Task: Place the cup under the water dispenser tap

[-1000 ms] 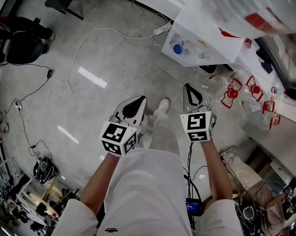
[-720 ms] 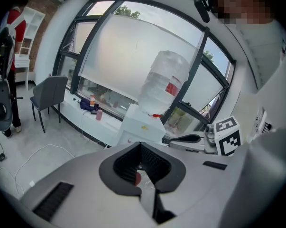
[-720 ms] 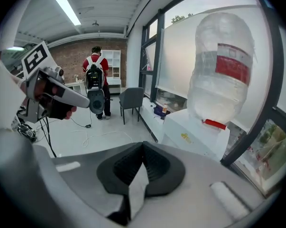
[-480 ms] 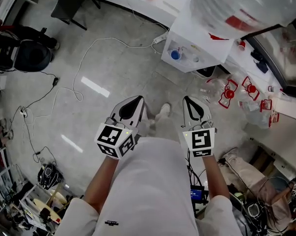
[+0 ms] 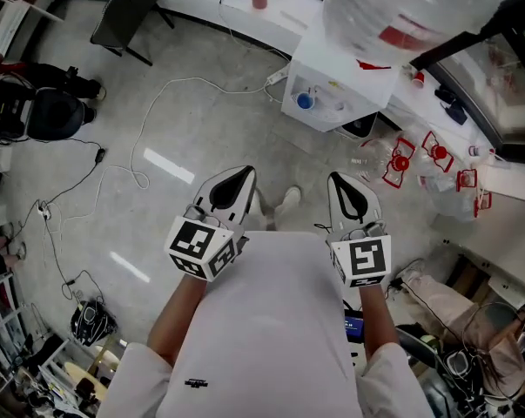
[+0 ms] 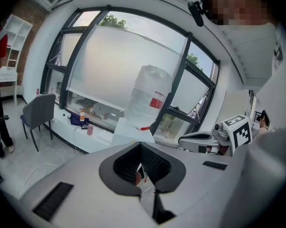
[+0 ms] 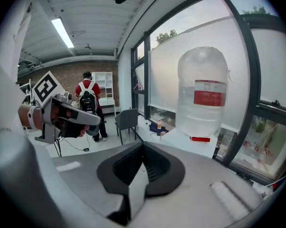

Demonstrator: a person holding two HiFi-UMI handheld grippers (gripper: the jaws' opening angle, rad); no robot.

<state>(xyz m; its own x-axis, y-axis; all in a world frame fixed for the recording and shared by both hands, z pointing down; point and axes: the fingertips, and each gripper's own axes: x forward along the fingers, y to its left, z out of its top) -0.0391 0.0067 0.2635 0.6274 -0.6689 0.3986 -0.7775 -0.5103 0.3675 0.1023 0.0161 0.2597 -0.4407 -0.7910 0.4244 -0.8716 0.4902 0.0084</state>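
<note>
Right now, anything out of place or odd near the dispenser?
Only clutter. Several clear jugs with red handles lie jumbled on the floor just right of the water dispenser, and a white cable loops loose across the floor from the power strip, which looks like a trip hazard. No spill or damage that I can see.

White cable [image 5: 137, 138] on grey floor [image 5: 212, 131]
</note>
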